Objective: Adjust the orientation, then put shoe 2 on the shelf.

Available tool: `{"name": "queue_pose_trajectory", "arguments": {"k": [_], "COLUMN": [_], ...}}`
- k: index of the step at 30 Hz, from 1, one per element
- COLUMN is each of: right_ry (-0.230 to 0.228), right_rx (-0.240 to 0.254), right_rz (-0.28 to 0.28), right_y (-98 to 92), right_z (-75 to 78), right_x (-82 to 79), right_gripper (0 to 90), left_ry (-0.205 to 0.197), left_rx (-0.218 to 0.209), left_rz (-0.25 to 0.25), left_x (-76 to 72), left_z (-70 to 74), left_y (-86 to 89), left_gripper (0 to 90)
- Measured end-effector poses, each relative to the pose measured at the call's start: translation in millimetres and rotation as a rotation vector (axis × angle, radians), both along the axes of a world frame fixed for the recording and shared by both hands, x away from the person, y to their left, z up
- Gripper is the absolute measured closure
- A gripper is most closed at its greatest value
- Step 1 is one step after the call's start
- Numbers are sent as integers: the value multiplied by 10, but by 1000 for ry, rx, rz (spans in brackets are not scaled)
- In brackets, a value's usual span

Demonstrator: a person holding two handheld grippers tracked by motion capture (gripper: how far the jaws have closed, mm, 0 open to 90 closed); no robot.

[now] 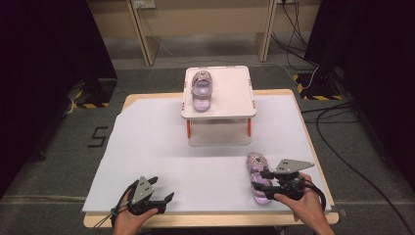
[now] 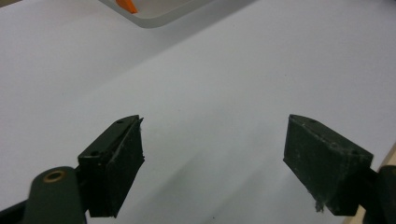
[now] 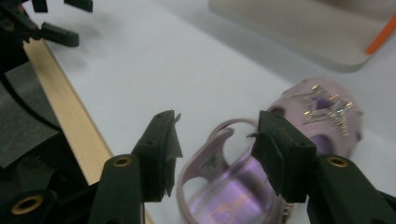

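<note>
Straddling the heel end of the near shoe (image 1: 258, 177), the right tool (image 1: 267, 179) has its jaws spread with nothing clamped between them. This lilac clog lies on the tabletop (image 1: 147, 147) at the near right, just inside the near edge. Its long axis runs near to far, with the decorated toe pointing away toward the raised white platform (image 1: 230, 93).

In the right gripper view, the heel strap (image 3: 219, 140) curves up between the two pads. The left pad stands clear of it; the right pad sits just beside or against the shoe's side, and contact cannot be confirmed.

The left tool (image 1: 155, 197) rests at the near left, well apart from this shoe, jaws wide open over bare tabletop.

A matching second shoe (image 1: 201, 89) lies on the left half of the platform, also aligned near to far.

Judgement: the right hand is far the nearer. A probable next move is closing across the shoe's short axis at the heel.
</note>
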State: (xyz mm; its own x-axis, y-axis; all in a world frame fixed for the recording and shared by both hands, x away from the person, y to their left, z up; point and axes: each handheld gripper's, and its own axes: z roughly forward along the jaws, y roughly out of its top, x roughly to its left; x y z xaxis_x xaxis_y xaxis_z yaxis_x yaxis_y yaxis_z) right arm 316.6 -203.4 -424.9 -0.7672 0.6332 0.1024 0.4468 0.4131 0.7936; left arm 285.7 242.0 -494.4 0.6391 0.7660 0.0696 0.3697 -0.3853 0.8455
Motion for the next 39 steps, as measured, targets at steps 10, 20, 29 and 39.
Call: {"name": "queue_pose_trajectory", "arguments": {"k": [10, 20, 29, 39], "right_ry": [-61, -93, -53, -107], "right_rx": [-87, -169, -185, -178], "right_rz": [-90, -93, -88, -97], "right_y": [-128, -61, -42, -39], "right_z": [-131, -258, -373, -286], "right_x": [30, 73, 134, 102], "right_gripper": [474, 503, 623, 793], "left_ry": [-1, -1, -1, -2], "left_rx": [-1, 0, 5, 2], "left_rz": [2, -2, -4, -3], "left_x": [1, -2, -3, -3], "left_z": [1, 2, 5, 6], "left_y": [-4, -7, -11, -5], "left_gripper": [193, 193, 193, 193]}}
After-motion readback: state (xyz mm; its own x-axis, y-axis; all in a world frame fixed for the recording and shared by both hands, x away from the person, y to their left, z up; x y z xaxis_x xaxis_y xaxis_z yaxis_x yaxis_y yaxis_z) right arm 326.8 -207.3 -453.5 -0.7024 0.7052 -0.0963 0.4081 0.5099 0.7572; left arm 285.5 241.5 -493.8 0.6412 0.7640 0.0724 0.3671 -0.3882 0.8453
